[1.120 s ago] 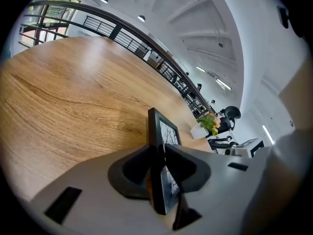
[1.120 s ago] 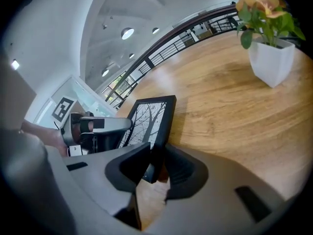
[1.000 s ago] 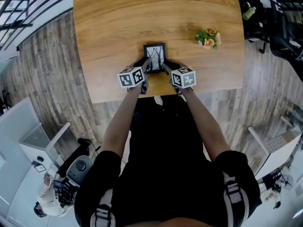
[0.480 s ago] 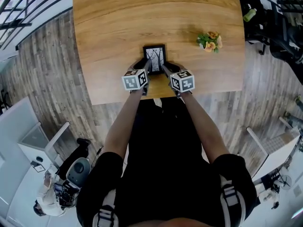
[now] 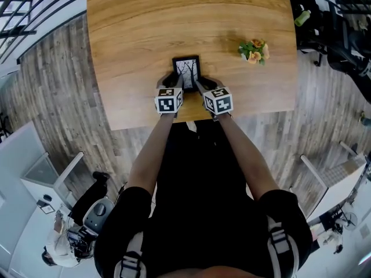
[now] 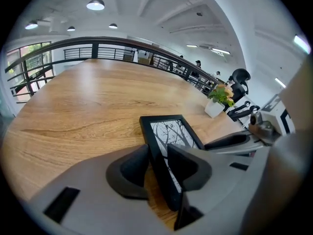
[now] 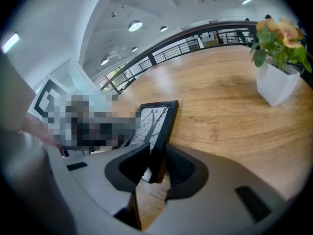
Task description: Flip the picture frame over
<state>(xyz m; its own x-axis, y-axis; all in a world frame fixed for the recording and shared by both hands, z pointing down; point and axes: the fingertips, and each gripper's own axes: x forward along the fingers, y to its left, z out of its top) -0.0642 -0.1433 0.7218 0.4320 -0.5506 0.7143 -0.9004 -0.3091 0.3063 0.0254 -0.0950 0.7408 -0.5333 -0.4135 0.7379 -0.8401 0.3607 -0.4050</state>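
Observation:
A black picture frame lies near the table's front edge with its tree picture facing up. My left gripper straddles the frame's left edge. The left gripper's jaws are opening, and a sliver of wood shows between the left pad and the frame. My right gripper is on the opposite edge. In the right gripper view both pads of the right gripper press on the frame's rim.
A small white pot with orange flowers stands on the wooden table to the frame's right, seen also as the pot in the right gripper view. The table's front edge runs just under both hands. Railings and office chairs lie beyond.
My left gripper has rolled, and its marker cube has swung in toward the middle. The right gripper and the frame have barely shifted.

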